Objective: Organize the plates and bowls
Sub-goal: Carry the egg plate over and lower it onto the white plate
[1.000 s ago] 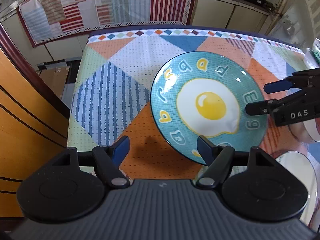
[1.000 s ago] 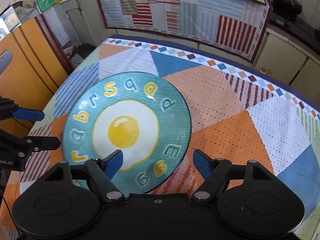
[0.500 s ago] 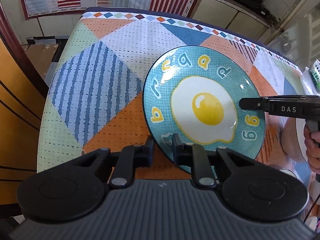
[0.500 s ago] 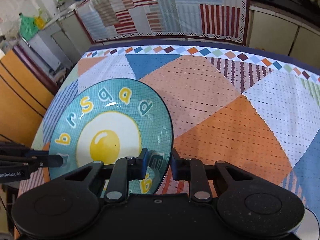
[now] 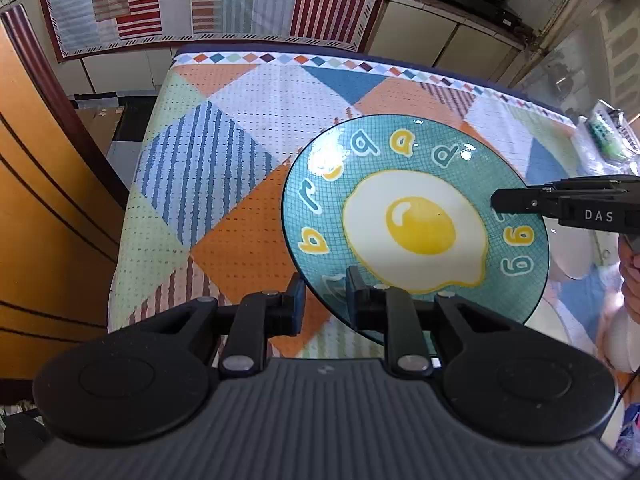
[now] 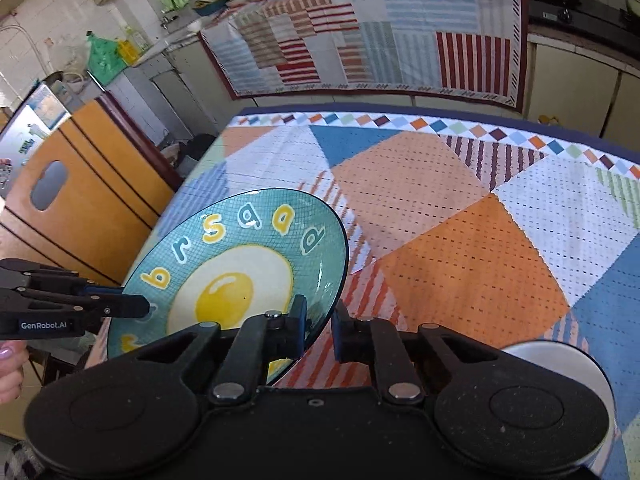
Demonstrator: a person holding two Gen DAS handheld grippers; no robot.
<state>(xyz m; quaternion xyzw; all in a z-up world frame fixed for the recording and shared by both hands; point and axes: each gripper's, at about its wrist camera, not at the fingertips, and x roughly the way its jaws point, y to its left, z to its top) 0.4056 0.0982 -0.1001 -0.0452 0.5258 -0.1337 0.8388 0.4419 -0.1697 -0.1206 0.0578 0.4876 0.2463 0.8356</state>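
Note:
A teal plate point(image 5: 416, 220) with a fried-egg picture and letters round its rim is held above the patchwork tablecloth. My left gripper point(image 5: 324, 300) is shut on its near-left rim. My right gripper point(image 6: 320, 324) is shut on the opposite rim; it shows from the side in the left wrist view point(image 5: 520, 204). In the right wrist view the plate point(image 6: 240, 264) tilts, with the left gripper point(image 6: 132, 306) clamped at its far-left edge. White dishes point(image 5: 576, 252) lie under the plate's right side, partly hidden.
A white bowl point(image 6: 560, 360) sits by the right gripper's body. The patchwork table point(image 6: 460, 216) stretches ahead. An orange cabinet point(image 5: 44, 200) stands close on the left. A counter with a striped cloth point(image 6: 360, 44) runs behind. A plastic pack point(image 5: 604, 136) lies far right.
Both grippers closed on opposite rims of the plate. The plate has since risen off the table and tilted, with the table farther below.

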